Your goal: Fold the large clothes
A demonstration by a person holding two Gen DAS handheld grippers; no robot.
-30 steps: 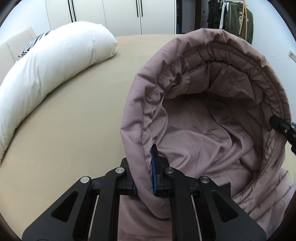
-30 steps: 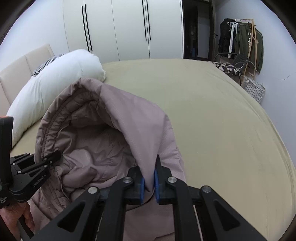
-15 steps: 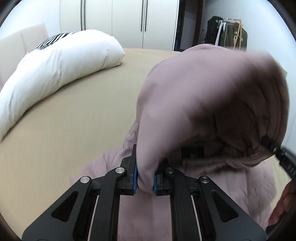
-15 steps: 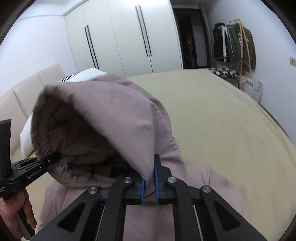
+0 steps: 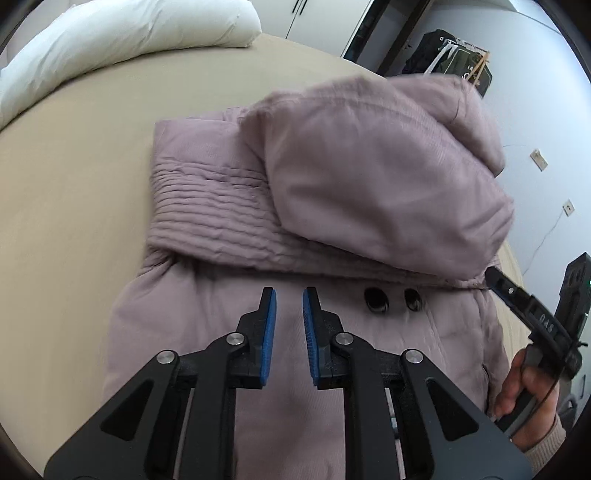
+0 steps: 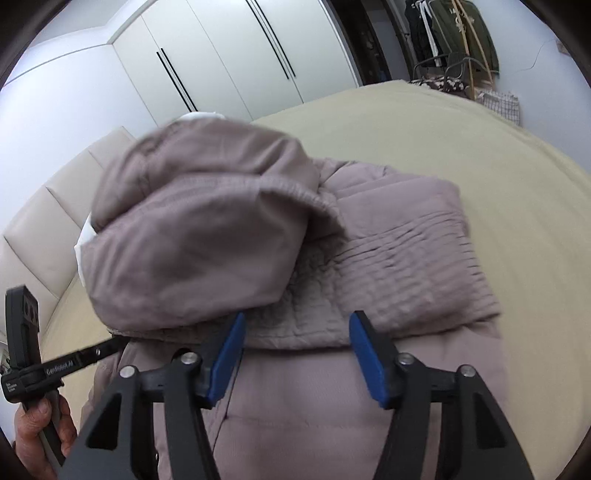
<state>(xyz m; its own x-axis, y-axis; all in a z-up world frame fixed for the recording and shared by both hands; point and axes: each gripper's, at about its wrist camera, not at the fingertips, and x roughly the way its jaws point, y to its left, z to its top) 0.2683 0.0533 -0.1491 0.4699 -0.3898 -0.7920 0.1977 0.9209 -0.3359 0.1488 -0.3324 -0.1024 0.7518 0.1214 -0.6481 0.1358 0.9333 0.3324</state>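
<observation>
Bed point(image 5: 74, 206): I have the beige sheet spread under everything, with the white pillow point(image 5: 122, 33) at the far left in my left view and the wardrobe point(image 6: 229, 62) behind it in my right view.

Jacket point(image 5: 295, 369): the mauve padded coat lies on the bed right below both cameras, its body nearest me, the ribbed quilted band point(image 5: 214, 206) across the middle, two dark buttons point(image 5: 376, 300) just past my left tool.

Hood point(image 5: 376, 177): a second ago it stood up open between my two tools, lining showing; now it has flopped forward onto the jacket's upper body, outer side up. It looks puffy and not pressed flat, and its edges are motion-blurred, so I judge it is only just landing.

Right gripper point(image 6: 297, 354): half a second ago it pinched the hood rim; now its blue fingers point(image 6: 364, 354) stand wide apart over the quilted band, holding nothing.

Left gripper point(image 5: 289, 328): it also gripped the rim earlier; its fingers are now parted by a narrow gap above the jacket front, with no cloth between them.

Meaning for the task: I read the hood fold as done and released. My next move is probably a sleeve or side edge, and the springy hood may need patting down first.
</observation>
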